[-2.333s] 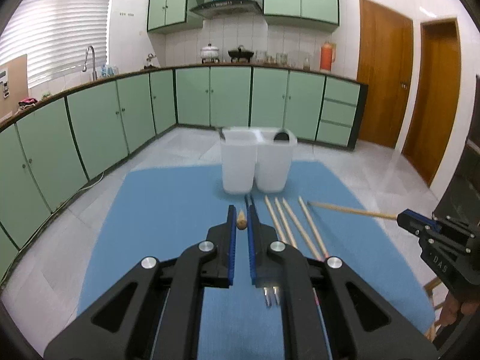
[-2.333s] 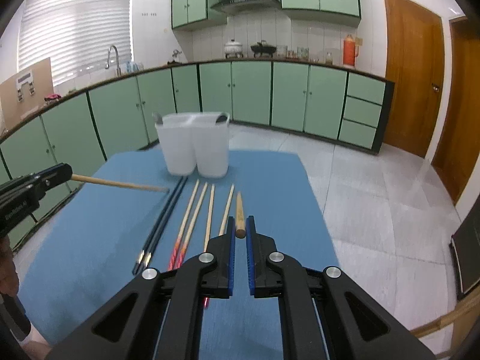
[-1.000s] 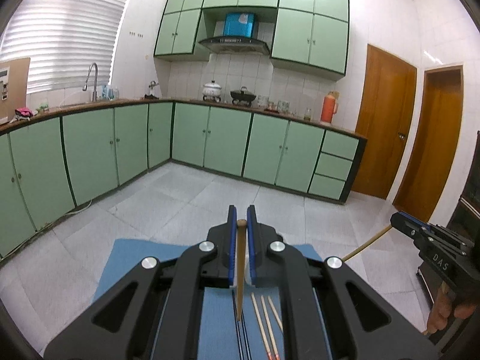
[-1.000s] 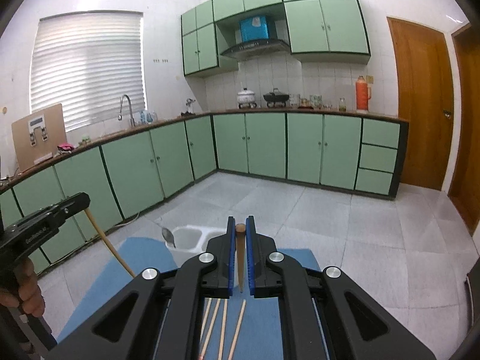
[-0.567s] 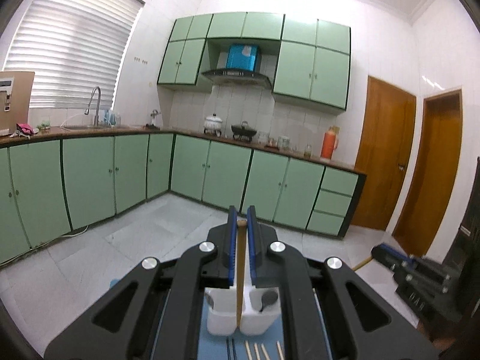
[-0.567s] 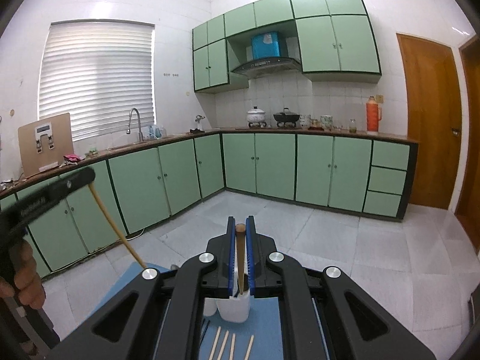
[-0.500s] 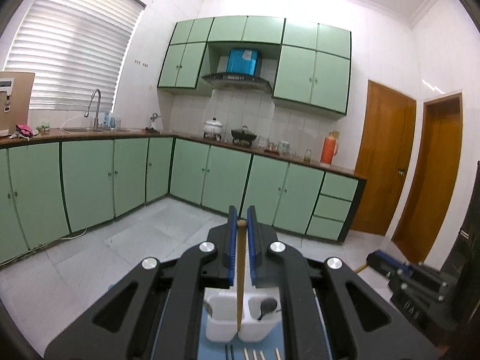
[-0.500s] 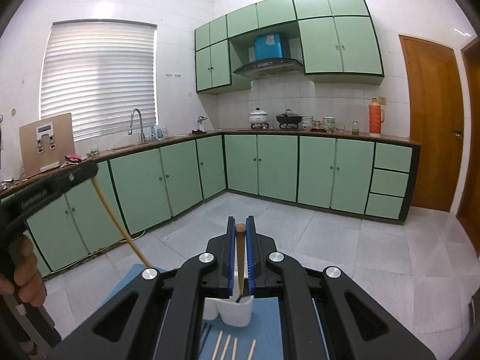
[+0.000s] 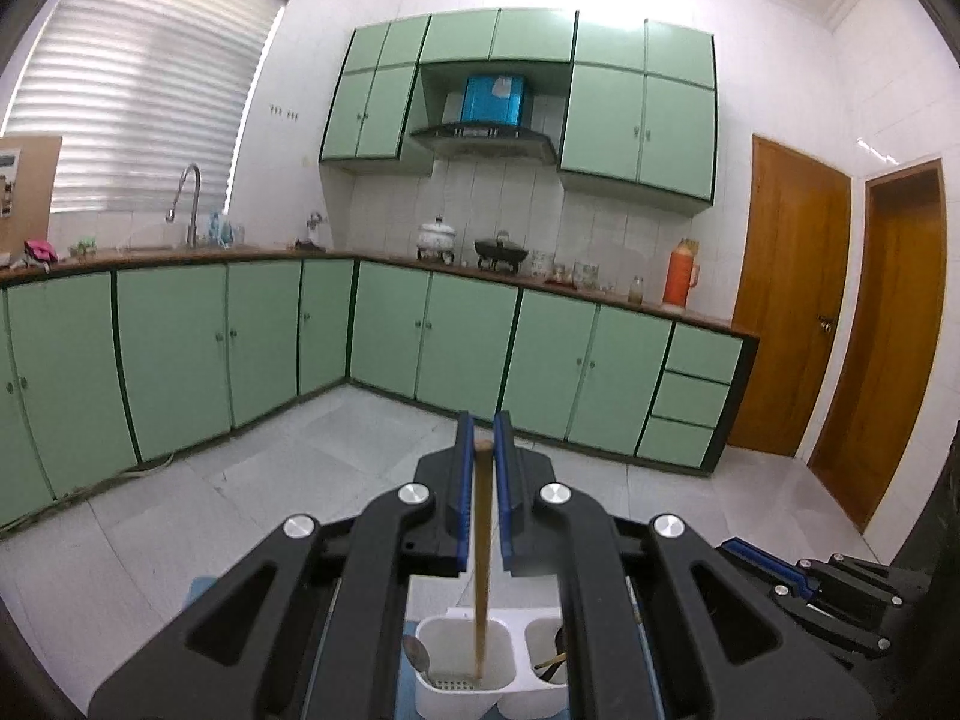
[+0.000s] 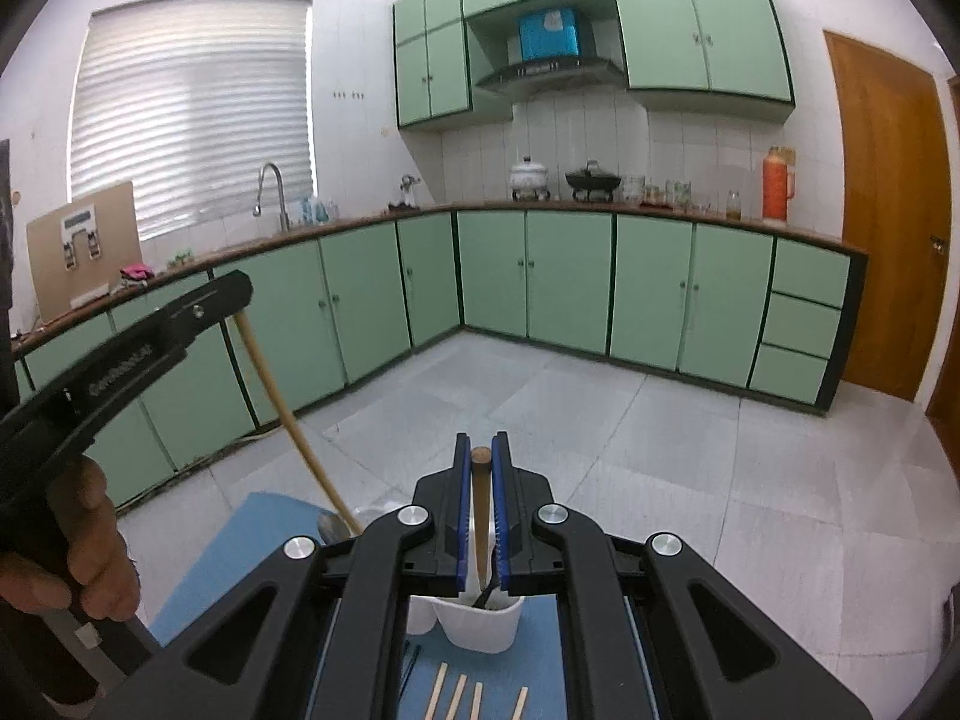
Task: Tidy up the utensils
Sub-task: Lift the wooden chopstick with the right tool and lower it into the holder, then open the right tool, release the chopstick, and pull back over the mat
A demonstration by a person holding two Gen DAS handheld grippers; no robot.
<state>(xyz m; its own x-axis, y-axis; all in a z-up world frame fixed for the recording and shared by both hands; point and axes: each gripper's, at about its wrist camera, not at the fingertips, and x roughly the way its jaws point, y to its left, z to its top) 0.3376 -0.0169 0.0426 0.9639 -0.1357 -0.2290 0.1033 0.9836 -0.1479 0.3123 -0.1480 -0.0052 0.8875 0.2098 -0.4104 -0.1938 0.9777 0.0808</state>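
Observation:
My left gripper (image 9: 483,450) is shut on a wooden chopstick (image 9: 481,564) held upright, its lower end down inside the left cup of the white double utensil holder (image 9: 465,687). My right gripper (image 10: 481,456) is shut on another wooden chopstick (image 10: 480,516), upright, its tip over the right cup of the holder (image 10: 480,627). The left gripper (image 10: 237,300) with its chopstick (image 10: 288,414) also shows in the right wrist view. A metal spoon (image 9: 415,654) stands in the left cup. Several loose chopsticks (image 10: 462,699) lie on the blue mat (image 10: 240,546).
The holder stands on a blue-covered table above a grey tiled floor (image 9: 240,480). Green cabinets (image 9: 468,342) line the walls. Two wooden doors (image 9: 792,300) are at the right. The right gripper's body (image 9: 828,594) is at the lower right of the left wrist view.
Both grippers have lifted and tilted their chopsticks from lying flat to upright, then moved over the holder. The left chopstick's tip has gone down into the left cup.

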